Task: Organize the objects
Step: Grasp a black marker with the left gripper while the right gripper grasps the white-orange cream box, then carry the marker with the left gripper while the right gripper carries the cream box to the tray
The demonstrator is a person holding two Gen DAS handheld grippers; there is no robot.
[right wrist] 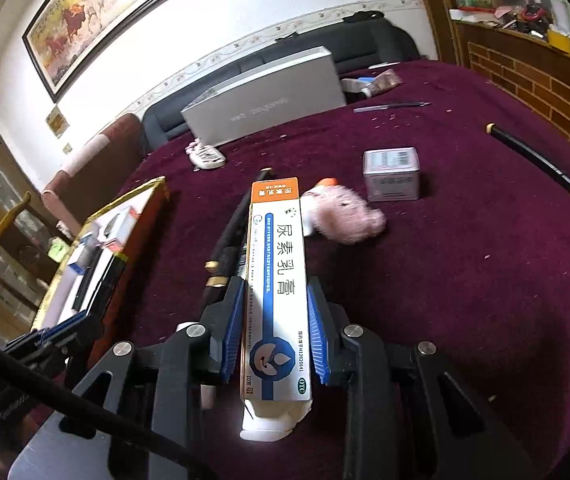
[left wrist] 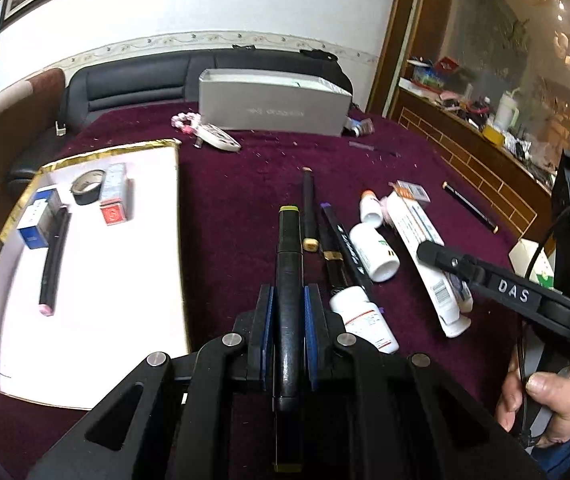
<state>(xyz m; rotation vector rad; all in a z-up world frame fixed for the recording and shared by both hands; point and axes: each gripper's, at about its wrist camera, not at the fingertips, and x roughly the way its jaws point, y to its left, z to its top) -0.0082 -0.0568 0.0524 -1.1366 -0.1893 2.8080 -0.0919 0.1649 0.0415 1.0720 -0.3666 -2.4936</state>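
Observation:
My left gripper [left wrist: 288, 300] is shut on a black marker [left wrist: 288, 264] with a yellow-green cap, held over the maroon tablecloth just right of the gold-rimmed white tray [left wrist: 125, 280]. My right gripper [right wrist: 276, 312] is around a long white ointment box [right wrist: 277, 272] with an orange end; its blue pads touch the box's sides. That box also shows in the left wrist view [left wrist: 425, 256], with the right gripper [left wrist: 441, 258] on it. More black pens [left wrist: 313, 216] and white pill bottles [left wrist: 373, 252] lie between the two grippers.
The tray holds a blue box [left wrist: 39, 220], a tape roll [left wrist: 88, 186], a silver-red box [left wrist: 113, 196] and a black pen [left wrist: 53, 264]. A grey box [left wrist: 273, 104] stands at the back. A small silver box [right wrist: 391, 174], a pink fluffy toy [right wrist: 345, 216] and a black stick [right wrist: 533, 158] lie to the right.

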